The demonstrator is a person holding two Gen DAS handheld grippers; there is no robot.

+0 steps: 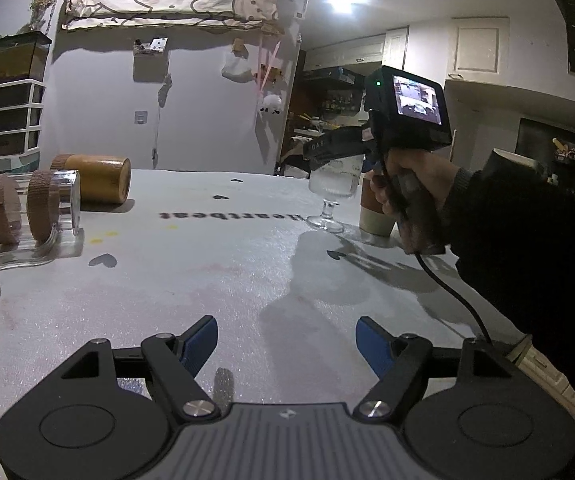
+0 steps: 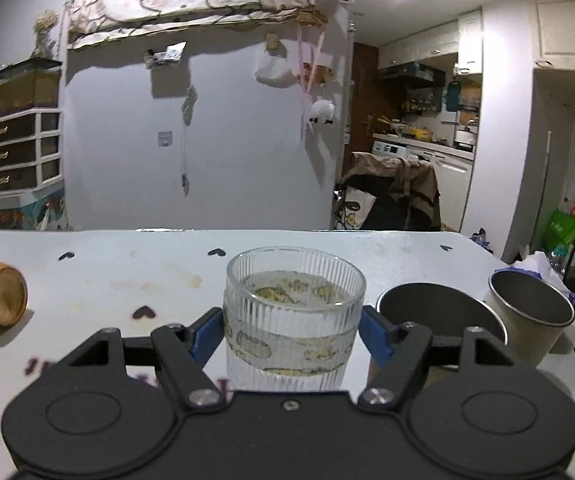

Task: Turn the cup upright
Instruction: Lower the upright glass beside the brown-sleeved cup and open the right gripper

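two grippers: one in each of the person's hands, above a white table (image 2: 87, 276) printed with small dark hearts.
right gripper (image 2: 289, 330): its blue pads sit against both sides of a ribbed glass cup (image 2: 293, 312), so it grips the cup.
cup: clear stemmed glass with yellowish printed shapes, standing upright with its mouth up; in the left wrist view its foot (image 1: 324, 224) rests on the table, on the right side.
left gripper (image 1: 286, 340): jaws spread wide with bare tabletop between the blue pads, gripping nothing, well apart from the cup.
right hand (image 1: 411, 184): wrapped around the gripper handle, in a dark sleeve.
beside the cup: a dark cup (image 2: 435, 308) just right of it, then a steel cup (image 2: 529, 312), both upright.
left side: a wooden cylinder (image 1: 97, 178) lies on its side.
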